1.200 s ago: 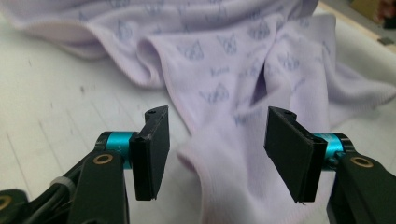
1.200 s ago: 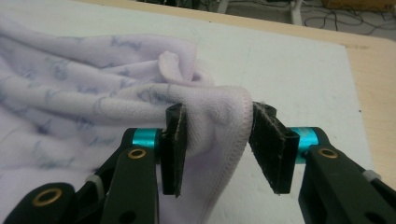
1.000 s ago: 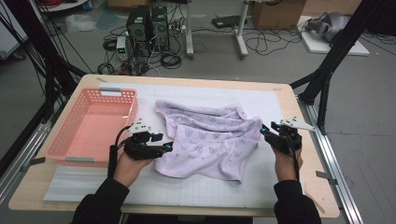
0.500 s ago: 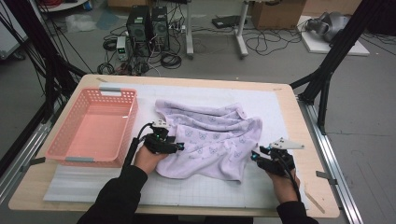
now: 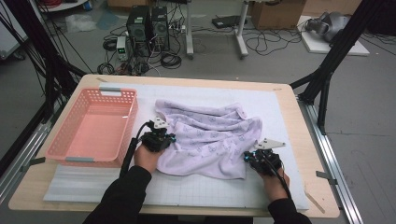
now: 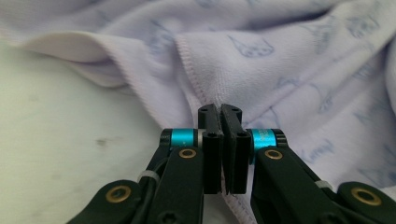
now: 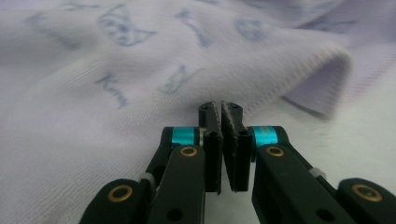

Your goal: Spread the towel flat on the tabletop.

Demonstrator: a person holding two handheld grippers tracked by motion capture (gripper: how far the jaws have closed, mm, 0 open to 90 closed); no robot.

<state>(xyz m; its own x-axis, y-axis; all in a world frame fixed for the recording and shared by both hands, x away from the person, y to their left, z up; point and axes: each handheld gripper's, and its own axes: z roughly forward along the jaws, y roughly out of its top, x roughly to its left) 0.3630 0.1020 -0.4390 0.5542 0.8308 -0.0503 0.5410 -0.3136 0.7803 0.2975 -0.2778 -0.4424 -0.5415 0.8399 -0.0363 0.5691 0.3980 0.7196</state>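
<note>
A crumpled lilac towel [image 5: 210, 137] is lying in the middle of the white mat [image 5: 280, 105] on the wooden table [image 5: 306, 135]. The left gripper [image 5: 161, 140] is clamping the towel's stitched left edge, its jaws having just been closing with the hem between them. The right gripper [image 5: 259, 158] is pinching the towel's lower right corner, its jaws also having just been closing on cloth. A pink basket [image 5: 93, 126] is sitting just left of the left gripper. Nothing is blocking either grip.

I see even, soft overhead light in high view, faint shadows, no glare on table [image 5: 289, 100]. Gripper views bright; towel [image 6: 299, 60] blurs toward far edges, jaws sharp, slight corner distortion.
</note>
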